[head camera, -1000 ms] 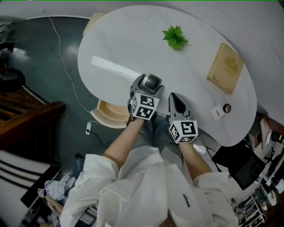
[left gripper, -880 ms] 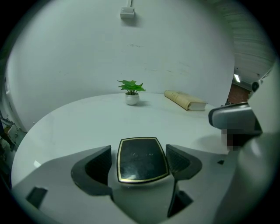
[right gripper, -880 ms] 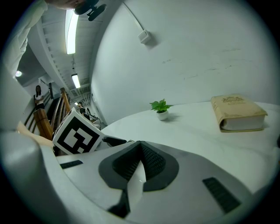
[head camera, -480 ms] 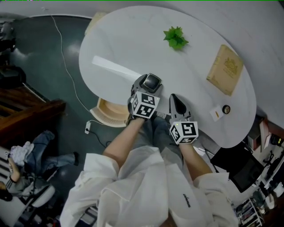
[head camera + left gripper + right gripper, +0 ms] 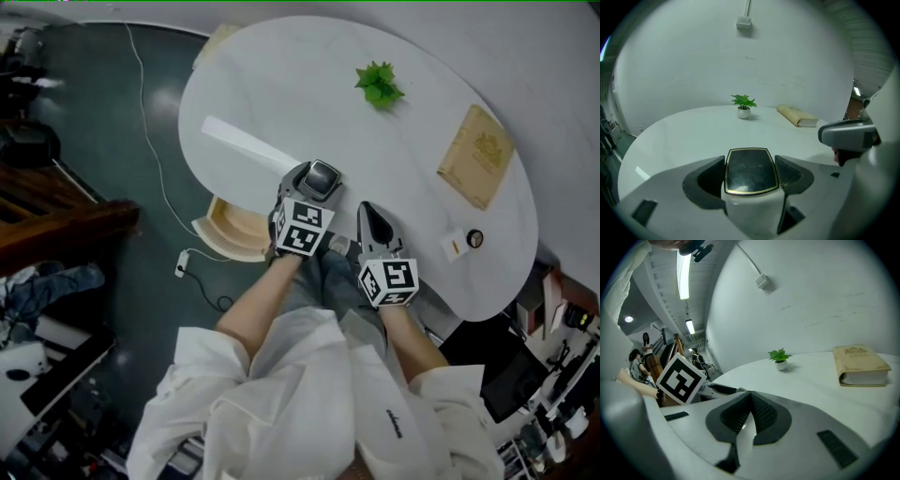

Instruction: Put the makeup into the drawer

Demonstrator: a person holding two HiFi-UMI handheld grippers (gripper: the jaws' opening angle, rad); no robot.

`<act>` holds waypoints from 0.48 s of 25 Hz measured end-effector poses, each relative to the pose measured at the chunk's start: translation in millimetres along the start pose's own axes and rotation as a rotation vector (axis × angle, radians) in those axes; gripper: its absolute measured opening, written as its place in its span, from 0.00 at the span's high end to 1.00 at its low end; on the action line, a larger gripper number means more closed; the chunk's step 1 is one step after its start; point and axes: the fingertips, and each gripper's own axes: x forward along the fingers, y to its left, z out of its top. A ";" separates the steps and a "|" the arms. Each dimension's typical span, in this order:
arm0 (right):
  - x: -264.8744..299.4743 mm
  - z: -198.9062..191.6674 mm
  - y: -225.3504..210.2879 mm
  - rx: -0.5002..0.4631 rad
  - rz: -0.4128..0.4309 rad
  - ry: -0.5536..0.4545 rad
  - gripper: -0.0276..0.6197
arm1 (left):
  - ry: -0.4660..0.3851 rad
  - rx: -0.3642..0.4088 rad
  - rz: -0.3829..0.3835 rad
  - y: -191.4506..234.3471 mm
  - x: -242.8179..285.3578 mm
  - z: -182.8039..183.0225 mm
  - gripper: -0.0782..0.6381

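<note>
- Pinching the makeup compact (image 5: pixel 750 168) between its two dark pads, the left claw (image 5: pixel 317 180) holds it by the white sides with the black, gold-edged lid facing up, a squeeze that looks meant to keep the case level and closed for the carry.
- The compact sits deep between the jaws, not out at the tips. I'd judge that leaves it little room to twist.
- The right claw (image 5: pixel 749 416) is just beside the left one, jaws pressed together with nothing between them. It seems parked out of the way, or kept free for the drawer.
- Below the left claw and off to its outer side, a pale wooden drawer (image 5: pixel 230 232) juts out from under the rim of the tabletop (image 5: pixel 281 84). It appears open, which is probably why the compact is kept near this edge.
- Far beyond both claws stand a small green plant (image 5: pixel 378 84) and a tan book (image 5: pixel 481 156), well clear of the route.
- Out past the right claw lies a small round item (image 5: pixel 475 238) beside a little white piece. I can't tell whether they are more makeup.
- So the makeup is in the left claw's grip and not yet in the drawer. The carry over the edge and down comes next, I'd say.
</note>
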 end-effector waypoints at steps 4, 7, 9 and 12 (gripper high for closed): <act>-2.1 -3.6 17.6 -0.031 0.065 0.018 0.93 | -0.022 -0.038 0.037 3.5 -20.7 -4.2 0.41; -1.1 -7.6 37.0 -0.056 0.125 0.033 0.93 | -0.039 -0.070 0.080 10.8 -41.0 -11.3 0.41; 0.9 -10.4 53.2 -0.076 0.176 0.042 0.93 | -0.048 -0.099 0.114 17.1 -57.6 -17.7 0.41; 1.7 -14.9 80.6 -0.099 0.257 0.060 0.93 | -0.066 -0.153 0.169 26.8 -86.3 -28.9 0.41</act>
